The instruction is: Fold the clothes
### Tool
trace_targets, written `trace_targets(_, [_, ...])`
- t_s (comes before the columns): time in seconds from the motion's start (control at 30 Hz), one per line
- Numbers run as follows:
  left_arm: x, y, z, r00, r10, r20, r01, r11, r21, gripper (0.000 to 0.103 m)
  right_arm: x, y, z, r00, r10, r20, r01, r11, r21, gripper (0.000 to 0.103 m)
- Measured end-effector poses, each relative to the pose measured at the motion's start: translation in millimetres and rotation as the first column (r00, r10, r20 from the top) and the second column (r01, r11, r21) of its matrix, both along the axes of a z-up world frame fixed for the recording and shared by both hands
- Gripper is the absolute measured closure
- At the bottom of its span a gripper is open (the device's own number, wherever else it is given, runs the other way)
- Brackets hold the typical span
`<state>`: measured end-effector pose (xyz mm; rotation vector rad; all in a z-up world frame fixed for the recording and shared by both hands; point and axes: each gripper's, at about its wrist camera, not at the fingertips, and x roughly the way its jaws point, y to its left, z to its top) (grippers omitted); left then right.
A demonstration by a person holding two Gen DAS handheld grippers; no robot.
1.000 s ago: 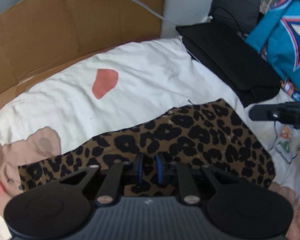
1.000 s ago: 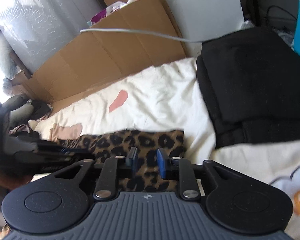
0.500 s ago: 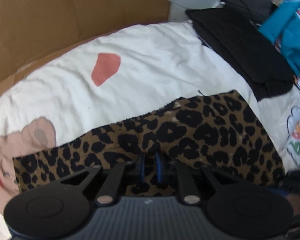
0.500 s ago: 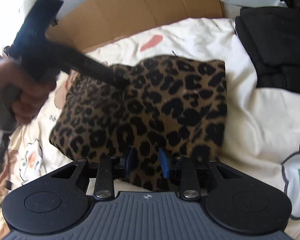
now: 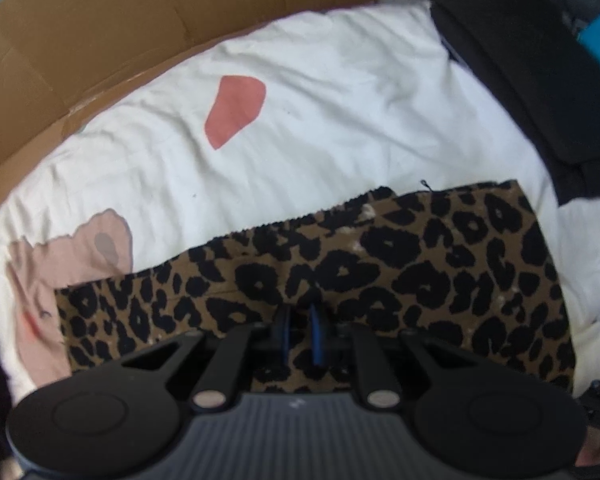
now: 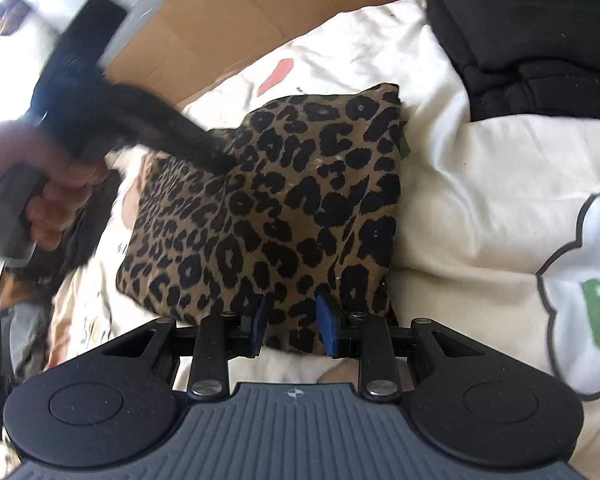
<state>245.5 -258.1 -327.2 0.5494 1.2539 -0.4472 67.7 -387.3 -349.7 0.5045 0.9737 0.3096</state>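
Both grippers dropped closer to leopard-print garment. Left gripper closing, cloth between; right gripper part-open astride hem, nothing pinched. Next: pinch hem, fold.

1. You see a leopard-print garment, brown with black spots, lying across the lower half of the left wrist view as a wide band.
2. In the right wrist view the same garment fills the centre of the frame as a folded, roughly rectangular pad.
3. It lies flat; its far edge looks rough and slightly frayed, with a loose thread at the upper right corner.
4. A second layer shows along its lower left in the left wrist view.
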Motion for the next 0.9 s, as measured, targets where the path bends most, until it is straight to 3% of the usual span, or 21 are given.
trace_targets(0.13, [7.5,-13.3,-5.1,0.999,0.025,-0.021,-0.024,0.998,0.063,0.095,-15.3,-26.0,11.6,0.997,-0.076,-0.013,0.077,0.978,0.195,0.069])
trace_targets(0.2, [14.9,-10.8,-3.5,0.996,0.07,-0.054,-0.066,0.996,0.059,0.095,-19.9,-26.8,20.2,0.997,-0.07,0.032,0.062,0.974,0.218,0.069])
trace_targets(0.4, [13.4,-10.0,-6.9,0.998,-0.013,-0.06,0.016,0.999,0.05,0.095,-16.3,-12.0,24.1,0.994,-0.088,0.066,0.078,0.985,0.153,0.069])
trace_targets(0.6, [3.6,-2.5,-2.7,1.0,-0.021,-0.018,0.021,1.0,0.005,0.095,-12.5,2.1,12.1,0.994,-0.101,0.048,0.097,0.993,0.073,0.069])
trace_targets(0.77, [0.3,4.7,5.5,1.0,0.014,0.007,-0.014,0.998,-0.06,0.093,-19.3,-12.1,3.6,0.979,-0.2,0.042,0.197,0.977,0.077,0.067])
trace_targets(0.83, [-0.1,9.6,10.9,0.999,0.03,0.009,-0.029,0.995,-0.095,0.089,-18.9,-17.6,-0.5,0.971,-0.24,0.015,0.237,0.966,0.107,0.067])
trace_targets(0.9, [-3.2,15.1,16.6,0.999,0.038,0.018,-0.035,0.992,-0.118,0.073,-18.6,-19.6,0.3,0.966,-0.259,0.009,0.256,0.959,0.121,0.067])
